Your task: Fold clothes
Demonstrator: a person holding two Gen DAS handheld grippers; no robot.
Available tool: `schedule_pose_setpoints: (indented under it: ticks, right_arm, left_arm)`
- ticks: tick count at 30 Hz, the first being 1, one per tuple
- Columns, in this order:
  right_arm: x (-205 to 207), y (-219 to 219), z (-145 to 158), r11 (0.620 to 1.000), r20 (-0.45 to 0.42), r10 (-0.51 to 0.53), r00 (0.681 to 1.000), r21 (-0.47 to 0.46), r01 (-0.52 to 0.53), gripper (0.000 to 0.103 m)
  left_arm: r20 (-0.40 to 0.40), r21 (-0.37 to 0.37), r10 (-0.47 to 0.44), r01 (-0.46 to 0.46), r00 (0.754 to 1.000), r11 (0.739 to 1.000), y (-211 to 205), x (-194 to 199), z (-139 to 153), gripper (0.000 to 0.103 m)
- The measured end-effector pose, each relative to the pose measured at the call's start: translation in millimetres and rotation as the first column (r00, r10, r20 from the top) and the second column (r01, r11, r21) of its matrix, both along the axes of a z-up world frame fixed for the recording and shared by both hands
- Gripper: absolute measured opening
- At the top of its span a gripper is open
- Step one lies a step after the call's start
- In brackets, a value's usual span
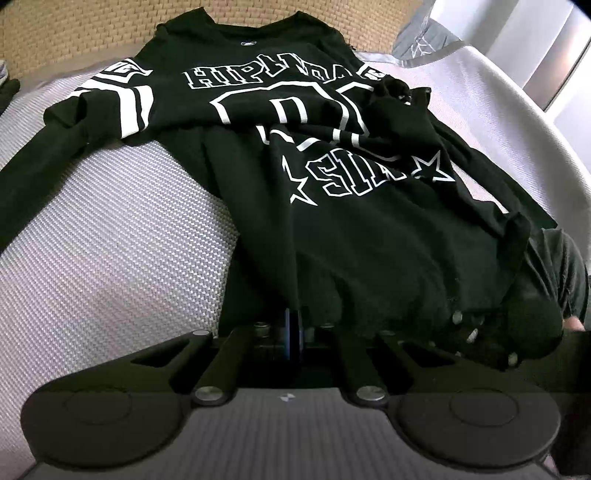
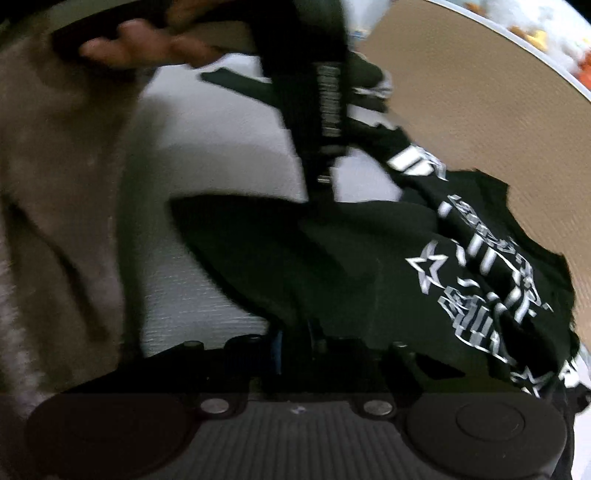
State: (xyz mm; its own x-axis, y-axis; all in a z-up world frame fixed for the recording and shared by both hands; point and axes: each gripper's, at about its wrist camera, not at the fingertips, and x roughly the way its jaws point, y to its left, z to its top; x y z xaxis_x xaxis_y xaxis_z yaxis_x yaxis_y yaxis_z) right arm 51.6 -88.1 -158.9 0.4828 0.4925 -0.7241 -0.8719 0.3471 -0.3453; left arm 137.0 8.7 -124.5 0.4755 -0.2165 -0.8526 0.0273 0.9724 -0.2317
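A black long-sleeve shirt (image 1: 332,155) with white lettering, stars and striped sleeves lies on a grey-white textured cover (image 1: 110,229). My left gripper (image 1: 293,332) is shut on the shirt's bottom hem, the cloth pinched between its fingers. The right gripper (image 1: 491,332) shows at the lower right of the left wrist view, also at the hem. In the right wrist view my right gripper (image 2: 295,339) is shut on the shirt (image 2: 369,266), which bunches up in front of it. The left gripper's body (image 2: 317,110) stands across the top of that blurred view.
A tan woven surface (image 1: 92,33) lies beyond the shirt's collar. Grey fabric (image 1: 424,40) sits at the far right. The person's hand (image 2: 147,48) and grey-brown clothing (image 2: 55,184) fill the left of the right wrist view.
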Motion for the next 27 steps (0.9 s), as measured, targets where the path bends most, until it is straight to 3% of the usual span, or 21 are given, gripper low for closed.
schedule_pose_setpoints:
  ticks: [4, 11, 14, 18, 21, 27]
  right_arm:
    - [7.7, -6.4, 4.9, 0.997, 0.015, -0.066, 0.998, 0.046, 0.066, 0.010]
    - [6.2, -6.4, 12.2, 0.997, -0.019, -0.036, 0.999, 0.063, 0.037, 0.008]
    - [-3.2, -5.6, 19.2, 0.997, -0.029, -0.002, 1.000, 0.071, 0.004, 0.008]
    - [-11.0, -5.6, 25.1, 0.996, -0.059, 0.035, 0.998, 0.084, -0.030, 0.008]
    - [-13.4, -7.0, 28.2, 0.995, -0.086, 0.048, 0.995, 0.095, -0.040, 0.008]
    - [-13.3, -9.7, 33.9, 0.992, -0.122, 0.077, 0.990, 0.106, -0.064, 0.008]
  left_arm:
    - [-0.005, 0.018, -0.024, 0.024, 1.000, 1.000, -5.1, 0.2, -1.9, 0.005]
    - [-0.015, 0.017, -0.009, 0.009, 1.000, 1.000, -2.6, 2.5, -3.0, 0.009]
    - [0.006, 0.020, 0.042, -0.042, 0.999, 0.999, 3.6, 2.0, 1.0, 0.022]
    - [0.021, -0.022, 0.102, -0.102, 0.995, 0.995, 15.9, 4.6, 6.4, 0.027]
    - [0.044, -0.046, 0.154, -0.152, 0.987, 0.987, 27.6, 10.9, 11.3, 0.044]
    - [0.055, -0.058, 0.273, -0.270, 0.960, 0.961, 63.1, 47.5, 6.3, 0.045]
